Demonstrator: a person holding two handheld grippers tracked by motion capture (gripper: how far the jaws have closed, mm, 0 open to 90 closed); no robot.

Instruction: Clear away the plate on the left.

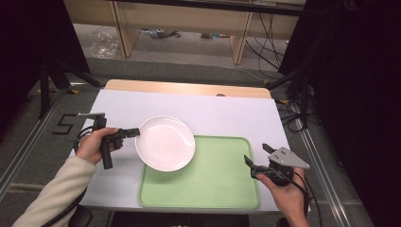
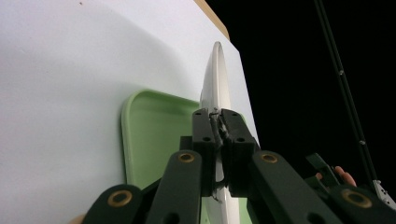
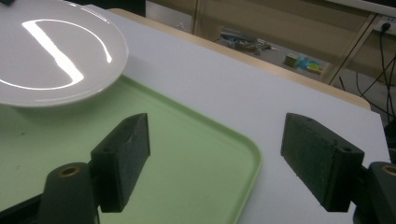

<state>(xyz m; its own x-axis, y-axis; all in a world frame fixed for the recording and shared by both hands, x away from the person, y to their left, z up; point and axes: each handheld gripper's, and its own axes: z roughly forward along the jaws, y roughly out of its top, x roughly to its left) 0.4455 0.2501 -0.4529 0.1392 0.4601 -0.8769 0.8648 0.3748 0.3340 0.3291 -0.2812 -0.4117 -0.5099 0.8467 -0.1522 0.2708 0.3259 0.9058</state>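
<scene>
Plate (image 1: 165, 143) x1, white, rim pinched by left claw (image 1: 134, 132); green tray (image 1: 213, 184) x1; right claw (image 1: 258, 162) spread, empty

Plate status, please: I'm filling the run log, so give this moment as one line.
left gripper: shut on plate rim | plate: held over green tray corner | right gripper: open, holding nothing, over tray's right edge

A single mark can be read: a large black figure "5" (image 1: 62, 124) on the grey floor (image 1: 28, 142) just left of the table (image 1: 227, 111), seen in the high view. No other writing, label or brand is legible.
</scene>
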